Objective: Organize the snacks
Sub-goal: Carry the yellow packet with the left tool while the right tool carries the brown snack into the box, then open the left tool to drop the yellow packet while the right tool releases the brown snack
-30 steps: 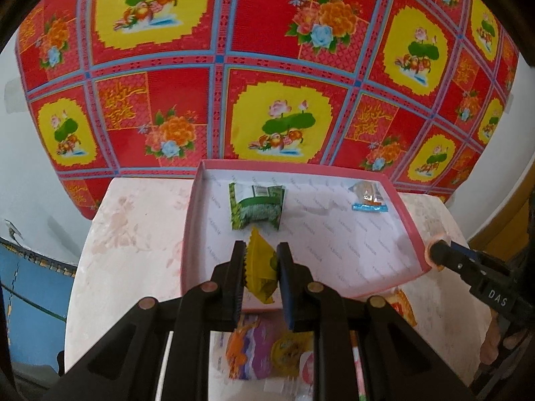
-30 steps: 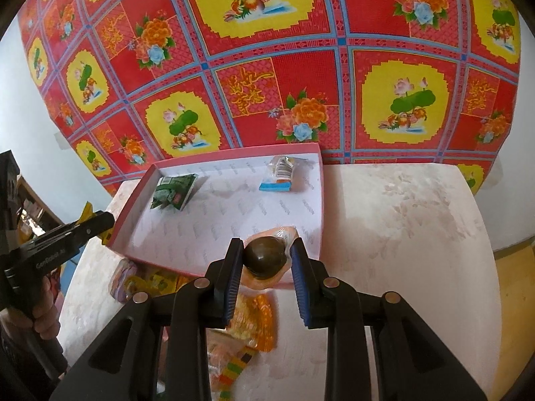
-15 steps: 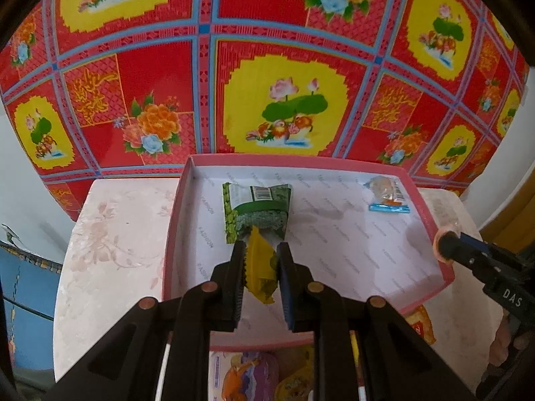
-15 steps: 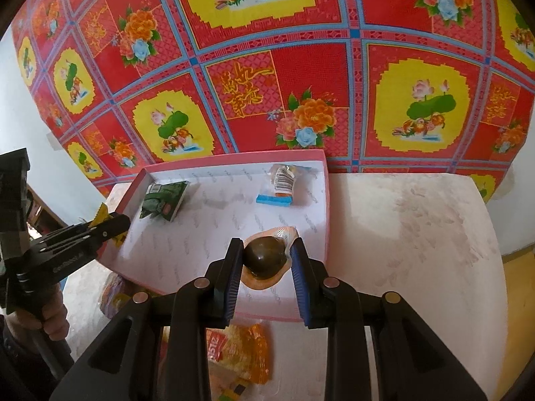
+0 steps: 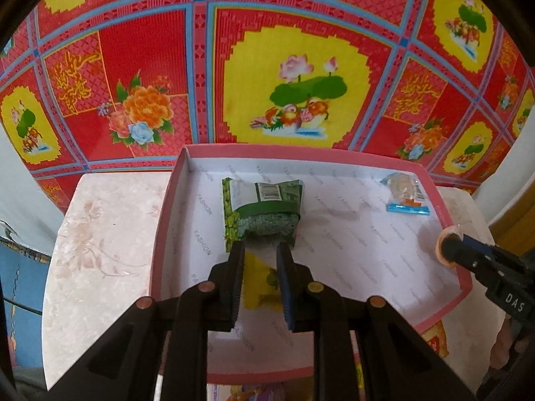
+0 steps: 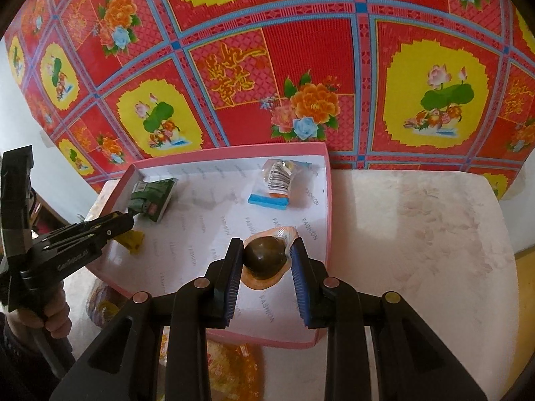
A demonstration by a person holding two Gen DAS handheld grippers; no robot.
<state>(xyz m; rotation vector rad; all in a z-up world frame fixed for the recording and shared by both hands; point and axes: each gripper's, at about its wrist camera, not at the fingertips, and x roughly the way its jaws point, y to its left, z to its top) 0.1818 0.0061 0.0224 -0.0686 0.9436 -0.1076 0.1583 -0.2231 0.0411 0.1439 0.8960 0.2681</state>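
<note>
Yellow foil shows between my left gripper (image 5: 260, 254) fingers at lower centre of the left wrist view: the yellow packet (image 5: 262, 284) lies on the floor of the pink box (image 5: 167, 220), and the jaws stand apart on either side without pressing it, so I read that gripper as released. It looks light and crinkly; I would pinch it across a flat seam, since a puffed middle may slide.

My right gripper (image 6: 265, 250) is parted too, its blue pads (image 6: 234, 267) flanking the sealed brown egg pouch (image 6: 265, 257) at centre of the right wrist view; whether the left pad grazes it I cannot tell. That pouch seems firm, rounded and slick, so a grip on the bulge, not the thin rim, seems safest.

Further up the box sit a green packet (image 5: 264, 207), just beyond the left fingertips, and a clear blue-edged packet (image 6: 276, 183) toward the upper right corner. More wrapped snacks (image 6: 230, 367) lie outside the near wall.

Pale marbled table (image 6: 418, 234) carries the box; behind it hangs a red floral cloth (image 6: 267, 50).
</note>
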